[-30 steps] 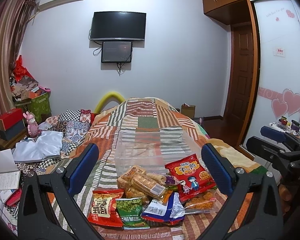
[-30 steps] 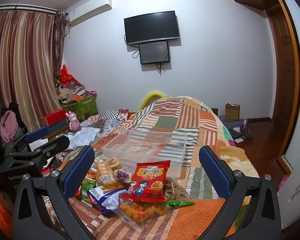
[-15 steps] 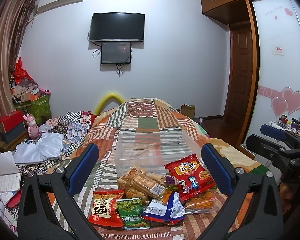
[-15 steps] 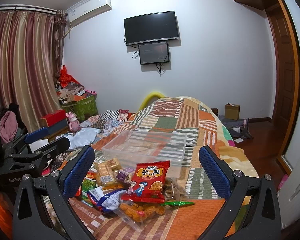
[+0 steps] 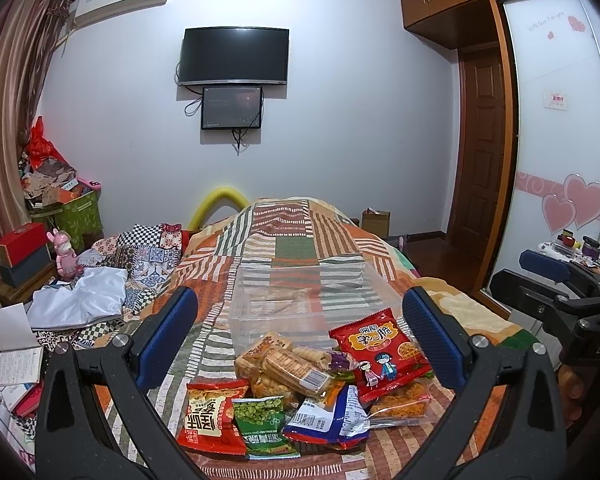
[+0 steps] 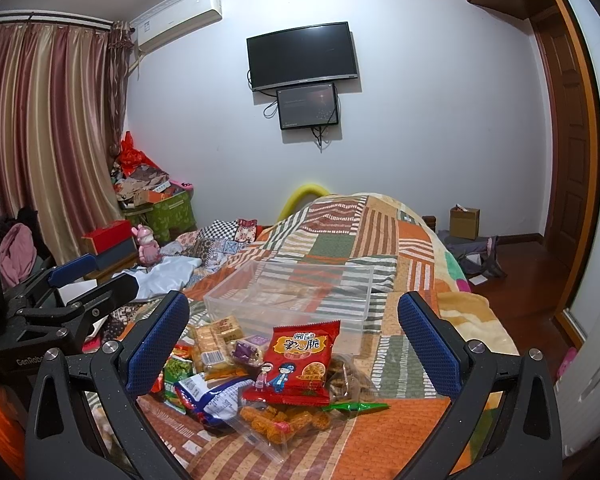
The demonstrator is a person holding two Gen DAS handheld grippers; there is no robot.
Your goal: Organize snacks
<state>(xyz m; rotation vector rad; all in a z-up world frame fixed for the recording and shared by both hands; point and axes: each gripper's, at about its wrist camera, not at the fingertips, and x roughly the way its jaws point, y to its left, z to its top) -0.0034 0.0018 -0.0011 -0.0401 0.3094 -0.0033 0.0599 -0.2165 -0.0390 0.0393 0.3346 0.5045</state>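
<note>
- Left gripper (image 5: 300,320): black frame, blue-padded fingers spread wide, nothing between them, hovering above the snack pile.
- Right gripper (image 6: 294,322): same build, fingers also spread wide, empty, above the same pile from the other side.
- Clear rectangular plastic bin (image 5: 300,300): sits upright on the patchwork striped bedspread (image 5: 296,236); looks empty, just behind the pile.
- Pile of snack packets (image 5: 300,392): heaped on the bedspread, touching the bin's near wall.
- Red noodle-snack packet with two cartoon kids (image 6: 296,358): on top, right side of the pile.
- Orange-red packet (image 5: 212,416) and green pea packet (image 5: 262,420): front edge, side by side.
- Blue-white wrapper (image 5: 328,420): just right of the pea packet.
</note>
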